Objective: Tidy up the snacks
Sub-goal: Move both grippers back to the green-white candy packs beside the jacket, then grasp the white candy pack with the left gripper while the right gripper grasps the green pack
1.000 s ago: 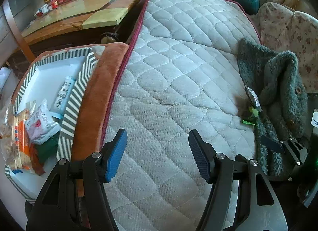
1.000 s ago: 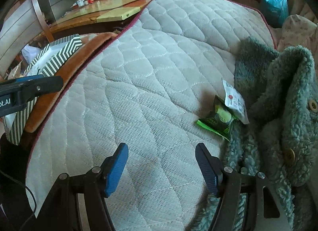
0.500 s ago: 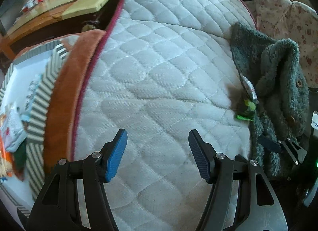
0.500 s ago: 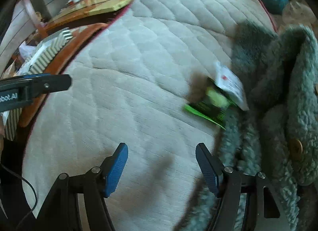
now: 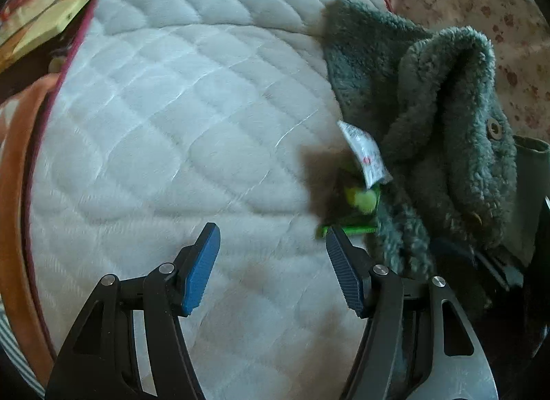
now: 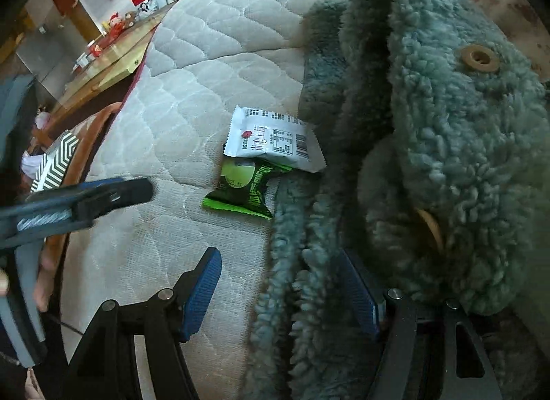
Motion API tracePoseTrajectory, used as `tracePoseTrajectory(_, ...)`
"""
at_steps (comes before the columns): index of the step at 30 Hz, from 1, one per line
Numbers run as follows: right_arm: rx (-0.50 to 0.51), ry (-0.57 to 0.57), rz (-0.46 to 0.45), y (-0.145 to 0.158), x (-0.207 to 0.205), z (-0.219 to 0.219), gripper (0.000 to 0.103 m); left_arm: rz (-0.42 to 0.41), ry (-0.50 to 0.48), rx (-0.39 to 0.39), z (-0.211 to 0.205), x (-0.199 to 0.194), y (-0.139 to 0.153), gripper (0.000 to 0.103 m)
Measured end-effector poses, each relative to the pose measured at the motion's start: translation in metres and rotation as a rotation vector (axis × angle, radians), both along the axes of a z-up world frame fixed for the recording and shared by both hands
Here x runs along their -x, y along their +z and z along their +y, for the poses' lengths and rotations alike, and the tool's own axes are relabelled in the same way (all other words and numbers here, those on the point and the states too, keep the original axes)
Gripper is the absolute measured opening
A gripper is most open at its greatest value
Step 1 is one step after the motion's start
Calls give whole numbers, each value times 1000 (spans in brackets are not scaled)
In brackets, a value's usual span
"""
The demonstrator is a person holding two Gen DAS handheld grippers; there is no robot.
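Left gripper point(image 5: 273, 264) open, empty, above quilted cover point(image 5: 172, 125). Right gripper point(image 6: 285, 290) open, fleece coat point(image 6: 447, 159) between jaws. Right view alone resolves barcode on white packet point(image 6: 271, 140), green packet point(image 6: 245, 190).

A fluffy grey-green fleece coat point(image 6: 447, 125) with round wooden buttons point(image 6: 479, 58) lies rumpled on the pale quilted mattress point(image 5: 172, 108).

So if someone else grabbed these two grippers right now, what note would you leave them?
Left gripper: open, holding nothing, above the quilted cushion.
Right gripper: open, holding nothing, partly over the fuzzy green coat.
Snacks: white packet overlaps the green packet; both lie on the cushion against the coat's edge.
Done: neither of these two picked up.
Left: probably grab each packet and carry it to the striped box at the far left.
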State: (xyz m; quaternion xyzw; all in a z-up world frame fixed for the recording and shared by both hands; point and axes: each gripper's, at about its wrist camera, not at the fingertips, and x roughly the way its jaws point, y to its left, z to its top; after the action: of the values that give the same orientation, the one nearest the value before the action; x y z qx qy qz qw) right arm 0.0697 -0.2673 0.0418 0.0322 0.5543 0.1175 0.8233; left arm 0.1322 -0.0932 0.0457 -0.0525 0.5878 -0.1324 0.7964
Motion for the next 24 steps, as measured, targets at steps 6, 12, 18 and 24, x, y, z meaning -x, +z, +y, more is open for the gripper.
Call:
tracePoseTrajectory(6,-19,-2,-1,1,0,-8,69,-106,-322,-25,-49,-23,15,64)
tracePoseTrajectory(12,-51,-24,11,-1,-1,-20,69,-89,-593,-138,-94,-43,8,64)
tracePoseTrajectory(18,-51,-24,22,-5,-4,-26,69,-85,-729,-242,-122,-57,-7,64)
tracePoseTrajectory(24,-55,-29,29,-11,-9,-33,70,-41,-865,-297,-141,-55,-28,64)
